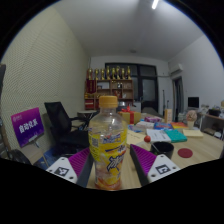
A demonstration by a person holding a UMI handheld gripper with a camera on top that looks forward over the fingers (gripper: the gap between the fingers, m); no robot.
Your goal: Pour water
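A clear plastic bottle [108, 140] with a yellow cap, a yellow and white label and pale yellow liquid stands upright on the wooden table [205, 148]. It is between the fingers of my gripper [110, 160]. The left purple pad [80, 160] lies close against the bottle's side. A thin strip of table shows between the bottle and the right purple pad [140, 158]. The fingers are open about the bottle. Its base is hidden low between the fingers.
Beyond the right finger are a dark red bowl [162, 148], a red round lid [185, 153], and boxes and books [165, 133]. A black office chair [62, 125] and a purple sign [28, 126] stand to the left. Shelves with bottles [110, 85] line the far wall.
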